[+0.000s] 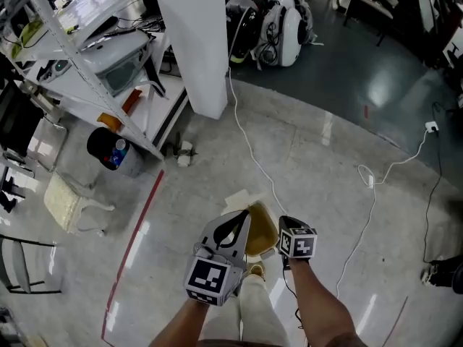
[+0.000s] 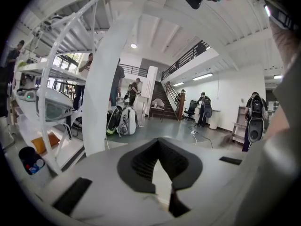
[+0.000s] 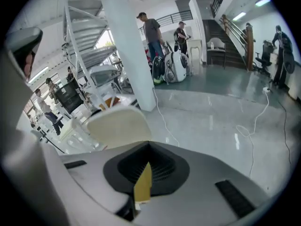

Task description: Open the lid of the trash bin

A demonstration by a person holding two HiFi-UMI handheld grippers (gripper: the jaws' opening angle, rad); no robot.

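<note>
While flanking the bin [image 1: 262, 231] down on the floor [image 1: 311, 157], shows left gripper [image 2: 158, 141] jaws pinched together on nothing. Shows right gripper [image 3: 149, 146] jaws just as narrow, yellow sliver [image 3: 143, 182] in the slit, cream lid [image 3: 117, 125] raised just beyond.
</note>
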